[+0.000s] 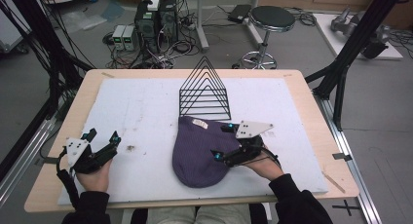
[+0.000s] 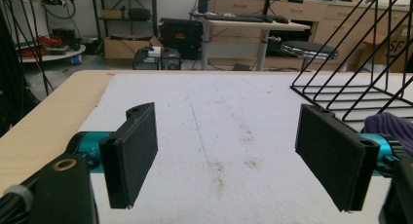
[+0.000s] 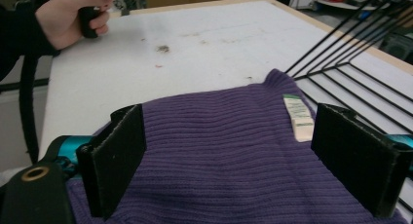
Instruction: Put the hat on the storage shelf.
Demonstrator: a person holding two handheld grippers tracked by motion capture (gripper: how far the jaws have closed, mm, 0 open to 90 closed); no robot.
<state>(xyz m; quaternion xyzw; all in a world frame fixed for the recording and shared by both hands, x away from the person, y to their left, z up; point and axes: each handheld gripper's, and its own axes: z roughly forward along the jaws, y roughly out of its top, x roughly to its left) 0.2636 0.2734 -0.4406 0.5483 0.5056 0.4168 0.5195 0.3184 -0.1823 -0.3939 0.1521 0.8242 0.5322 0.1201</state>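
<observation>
A purple knitted hat (image 1: 197,153) lies flat on the white mat, its open end with a white label (image 3: 298,118) toward the black wire rack (image 1: 204,93). My right gripper (image 1: 221,141) hovers over the hat's right side with its jaws wide apart. In the right gripper view, the right gripper (image 3: 229,136) has the hat (image 3: 219,151) below and between its pads, which do not press on it. My left gripper (image 1: 103,135) rests open at the mat's left front, with nothing between its jaws. The left gripper view shows the left gripper (image 2: 229,146) above bare mat.
The white foam mat (image 1: 146,107) covers most of the wooden table (image 1: 73,112). The wire rack (image 2: 355,83) stands just behind the hat. Small dark stains (image 1: 130,147) mark the mat. A stool (image 1: 271,19), computers and cables stand on the floor beyond the table.
</observation>
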